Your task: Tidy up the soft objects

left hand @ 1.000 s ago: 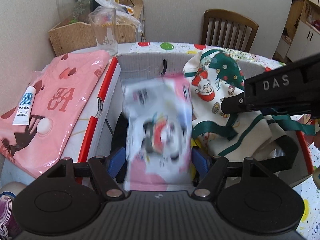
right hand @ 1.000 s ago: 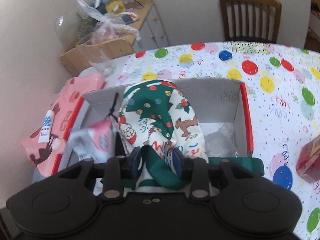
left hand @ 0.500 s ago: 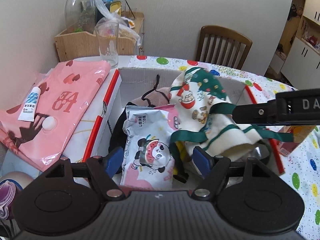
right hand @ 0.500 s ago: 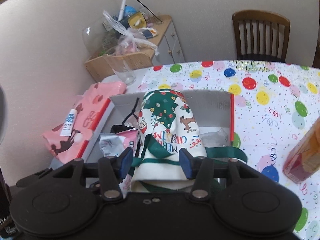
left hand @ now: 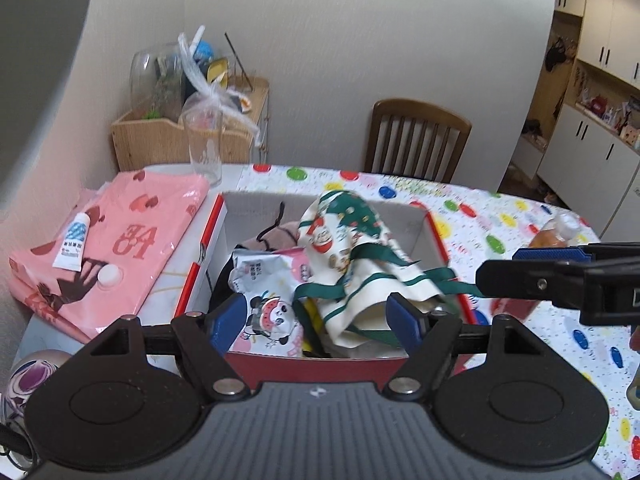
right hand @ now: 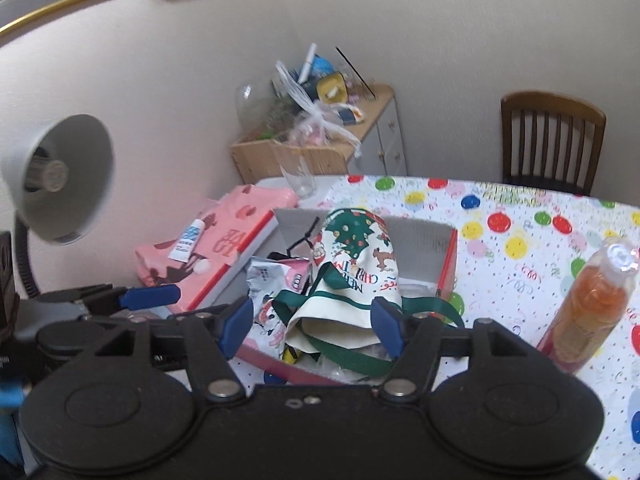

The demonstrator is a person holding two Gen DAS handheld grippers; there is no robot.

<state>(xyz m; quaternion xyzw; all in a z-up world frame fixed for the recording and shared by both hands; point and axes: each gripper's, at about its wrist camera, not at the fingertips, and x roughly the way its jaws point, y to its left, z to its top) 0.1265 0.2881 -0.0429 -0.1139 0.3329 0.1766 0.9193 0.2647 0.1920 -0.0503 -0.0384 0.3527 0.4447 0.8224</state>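
Note:
A red-rimmed cardboard box (left hand: 436, 236) (right hand: 450, 256) on the table holds a cream Christmas-print cloth with green straps (left hand: 352, 240) (right hand: 356, 256), a white and pink panda-print packet (left hand: 268, 304) (right hand: 268, 280) and dark fabric. My left gripper (left hand: 316, 320) hangs above the box's near edge, its jaws opening with nothing between the pads. My right gripper (right hand: 312, 328) is also above the near edge, jaws opening, clear of the cloth. In the left wrist view the right gripper's finger (left hand: 532, 276) reaches in from the right.
A pink heart-print bag (left hand: 112, 240) (right hand: 224, 236) with a small tube (left hand: 72, 240) lies on the box lid at left. A drinking glass (left hand: 204, 144), a cluttered wooden cabinet (right hand: 320, 148), a chair (left hand: 416, 140), an orange bottle (right hand: 592, 304) and a grey desk lamp (right hand: 60, 180) surround the box.
Both grippers let go, the left of the panda packet and the right of the Christmas cloth, then rose and drew back from the box. Packet and cloth now lie in the box.

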